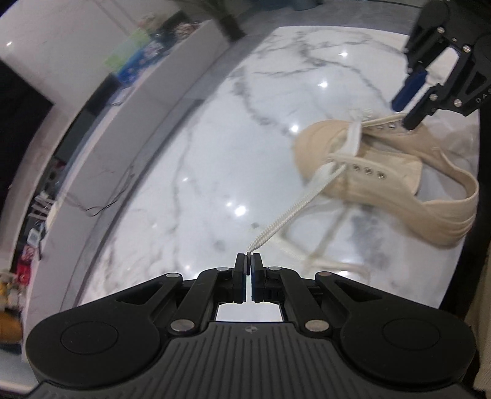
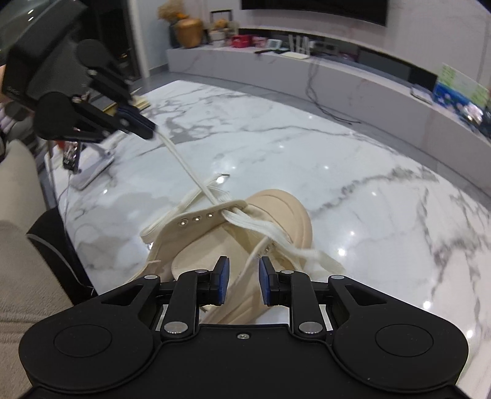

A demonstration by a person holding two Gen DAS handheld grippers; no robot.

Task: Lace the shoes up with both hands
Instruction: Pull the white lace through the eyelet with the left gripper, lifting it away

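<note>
left gripper (image 1: 249, 261) tilted down, pinching lace (image 1: 294, 211); shoe (image 1: 383, 172) beyond.

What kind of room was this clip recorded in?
Most likely a home living room: a marble-topped table holds the shoe, a long low media console runs along the wall under a dark screen, and a beige sofa sits beside the table.

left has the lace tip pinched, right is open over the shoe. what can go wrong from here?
1. The left gripper holds only the very tip of the lace, stretched to the shoe; a harder pull could slip it free.
2. Nothing pins the shoe on the glossy marble table: the right gripper is open, pads apart, so tension may drag or tip it.
</note>
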